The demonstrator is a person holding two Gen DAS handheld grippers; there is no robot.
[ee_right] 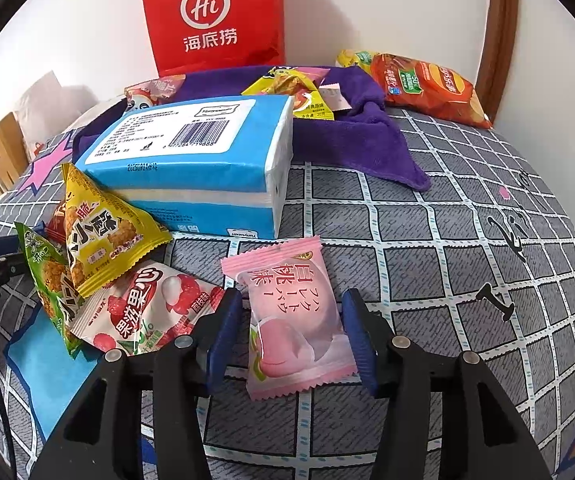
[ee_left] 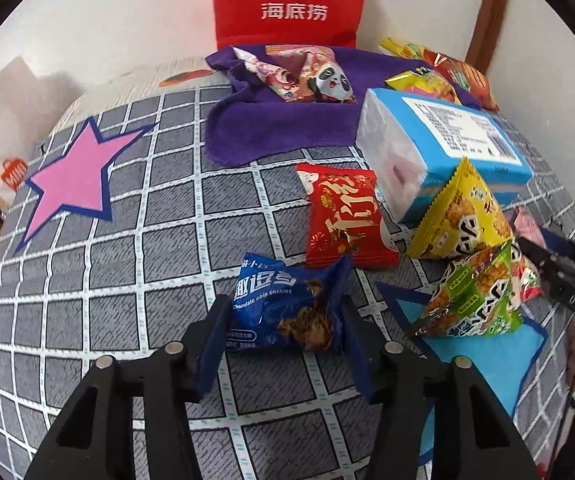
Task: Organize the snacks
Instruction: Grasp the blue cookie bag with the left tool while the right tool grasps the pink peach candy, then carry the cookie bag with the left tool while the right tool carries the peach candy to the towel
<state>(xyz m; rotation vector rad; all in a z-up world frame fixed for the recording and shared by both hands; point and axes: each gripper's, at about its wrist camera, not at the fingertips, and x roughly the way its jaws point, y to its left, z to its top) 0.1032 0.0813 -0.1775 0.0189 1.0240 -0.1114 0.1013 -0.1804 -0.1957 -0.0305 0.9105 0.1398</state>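
In the left wrist view my left gripper (ee_left: pixel 285 312) is shut on a blue chocolate chip cookie packet (ee_left: pixel 283 312), its pads pressing both sides. A red snack packet (ee_left: pixel 345 216), a yellow triangular packet (ee_left: pixel 463 216) and a green triangular packet (ee_left: pixel 475 300) lie just beyond. In the right wrist view my right gripper (ee_right: pixel 293 320) stands open around a pink peach snack packet (ee_right: pixel 297 320) on the bed, with a gap at each pad. A white and red lychee packet (ee_right: pixel 147 308) lies to its left.
A blue tissue pack (ee_right: pixel 191 160) sits mid-bed. A purple towel (ee_right: pixel 351 132) behind it holds several snacks. A red paper bag (ee_right: pixel 211 16) stands against the wall. An orange chip bag (ee_right: pixel 427 84) lies far right. A pink star patch (ee_left: pixel 71 180) lies left.
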